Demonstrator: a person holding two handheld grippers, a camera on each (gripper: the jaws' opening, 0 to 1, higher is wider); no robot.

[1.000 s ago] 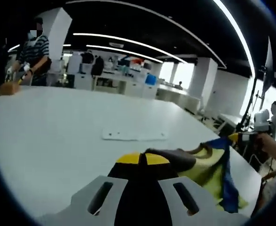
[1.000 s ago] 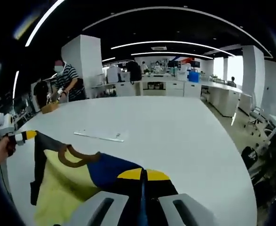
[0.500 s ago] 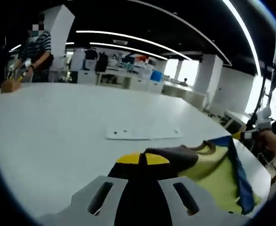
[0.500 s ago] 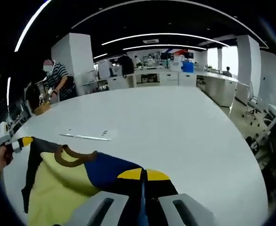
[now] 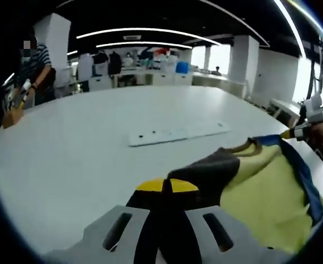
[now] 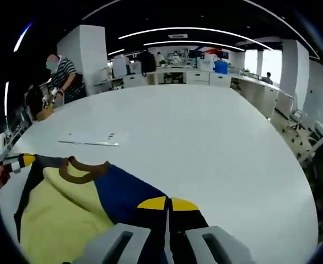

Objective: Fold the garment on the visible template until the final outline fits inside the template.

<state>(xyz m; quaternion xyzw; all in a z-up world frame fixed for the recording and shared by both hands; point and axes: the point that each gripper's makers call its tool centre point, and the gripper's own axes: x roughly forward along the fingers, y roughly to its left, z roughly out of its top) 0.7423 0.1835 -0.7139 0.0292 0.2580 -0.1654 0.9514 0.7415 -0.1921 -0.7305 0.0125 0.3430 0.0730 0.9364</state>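
Both grippers are pinching the T-shirt (image 6: pixel 67 209) at its shoulders: left gripper (image 5: pixel 167 186) on the brown shoulder, right gripper (image 6: pixel 168 204) on the blue one, jaws pressed together on cloth. The shirt is hanging spread between them above the white table (image 6: pixel 205 143). Judgement: keep tension even while lowering flat. The flat white template sheet (image 5: pixel 175 133) is lying well apart; open tabletop all around, far edge distant.

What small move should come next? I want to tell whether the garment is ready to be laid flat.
Probably lower both tongs to spread the shirt on the white table. The left tongs pinch a dark sleeve edge and the right tongs grip the blue shoulder, with the cloth stretched between them. The white template sheet lies farther out.
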